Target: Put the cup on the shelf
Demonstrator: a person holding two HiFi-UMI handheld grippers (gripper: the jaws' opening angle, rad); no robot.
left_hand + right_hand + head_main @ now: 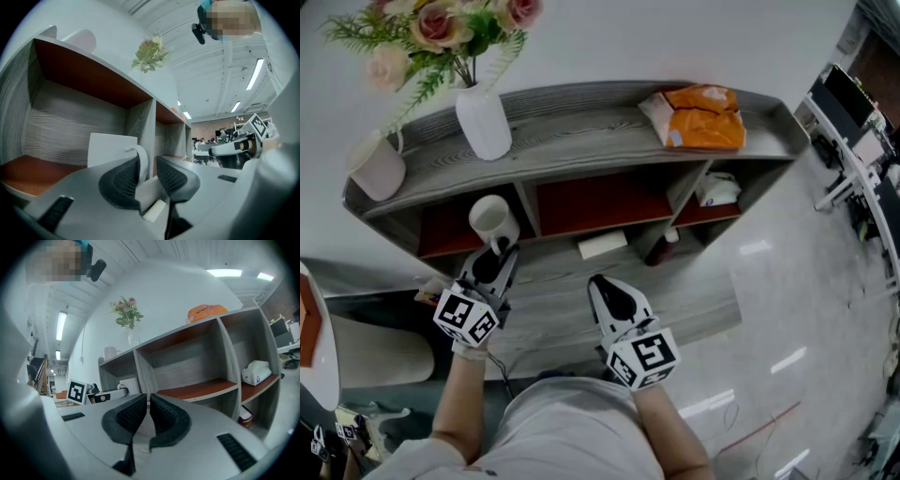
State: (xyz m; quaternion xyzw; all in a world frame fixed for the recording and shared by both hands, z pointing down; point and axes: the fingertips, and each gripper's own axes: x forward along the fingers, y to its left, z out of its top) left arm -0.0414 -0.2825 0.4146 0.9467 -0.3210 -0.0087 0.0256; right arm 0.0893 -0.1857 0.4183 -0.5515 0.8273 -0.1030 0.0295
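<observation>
my left claw points level into the shelf, jaws partly apart. the handle of the cup stands between them, lying against the left pad with a clear gap to the right pad, so i record no grip on it. my right claw hangs beside it in front of the middle compartment, jaws drawn to a thin slit with nothing between. the cup is upright at the front of the left compartment, mouth up and handle toward me. its foot is hidden behind my jaw, but it appears to rest on the red-brown floor there. judgement: a white glazed cup, stiff, light to moderate in weight, smooth and liable to slip, and it would chip if knocked on the divider just beside it. the handle is the sound place to hold, pinched across its loop, and the wall is too wide and slick. further off, the top board of the shelf carries a second cup, a white vase of flowers, and an orange bag.
</observation>
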